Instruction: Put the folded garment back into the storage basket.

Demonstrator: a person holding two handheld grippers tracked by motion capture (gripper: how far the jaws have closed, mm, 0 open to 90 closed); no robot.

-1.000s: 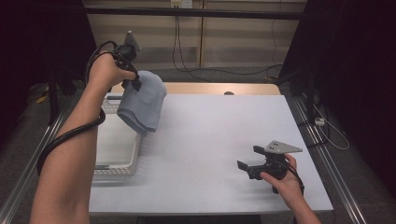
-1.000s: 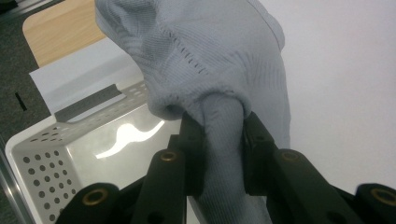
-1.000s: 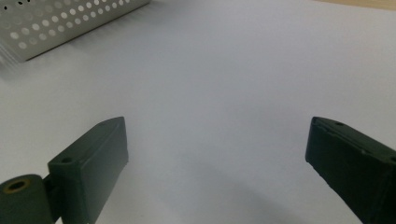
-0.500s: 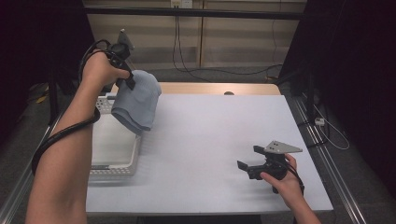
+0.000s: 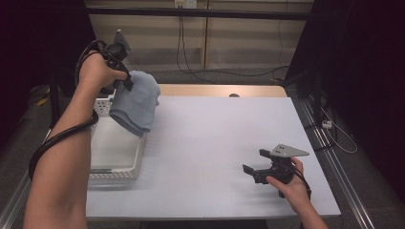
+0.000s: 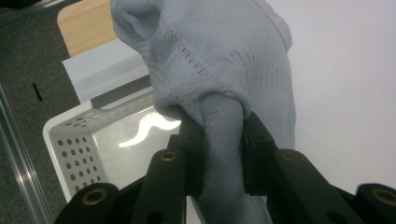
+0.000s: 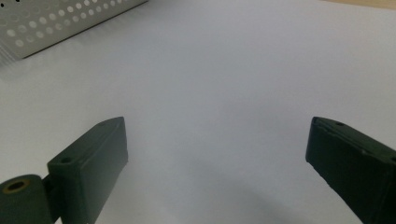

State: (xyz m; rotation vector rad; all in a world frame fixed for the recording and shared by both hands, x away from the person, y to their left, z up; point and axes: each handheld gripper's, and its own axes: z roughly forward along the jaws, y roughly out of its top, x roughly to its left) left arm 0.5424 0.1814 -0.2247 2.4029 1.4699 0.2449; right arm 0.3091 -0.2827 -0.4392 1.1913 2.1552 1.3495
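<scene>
A grey-blue cloth (image 5: pixel 137 102) hangs in the air over the far right rim of a white perforated basket (image 5: pixel 114 164). My left gripper (image 5: pixel 125 82) is shut on a bunched fold at its top. In the left gripper view the cloth (image 6: pixel 219 70) is pinched between the two black jaws of that gripper (image 6: pixel 223 149), with the basket (image 6: pixel 77 140) below it. My right gripper (image 5: pixel 254 167) rests low on the white table (image 5: pixel 215 133) at the near right, open and holding nothing. In the right gripper view the jaws of that gripper (image 7: pixel 217 140) stand wide apart over bare table.
The basket sits at the table's left edge and its corner (image 7: pixel 56 23) shows far off in the right gripper view. A wooden strip (image 5: pixel 215 89) runs along the table's far edge. Metal rails (image 5: pixel 334 162) flank the table, and cables lie on the floor behind.
My left hand has lifted the cloth slightly and carried it leftward, toward the basket. The right gripper has stayed where it was.
</scene>
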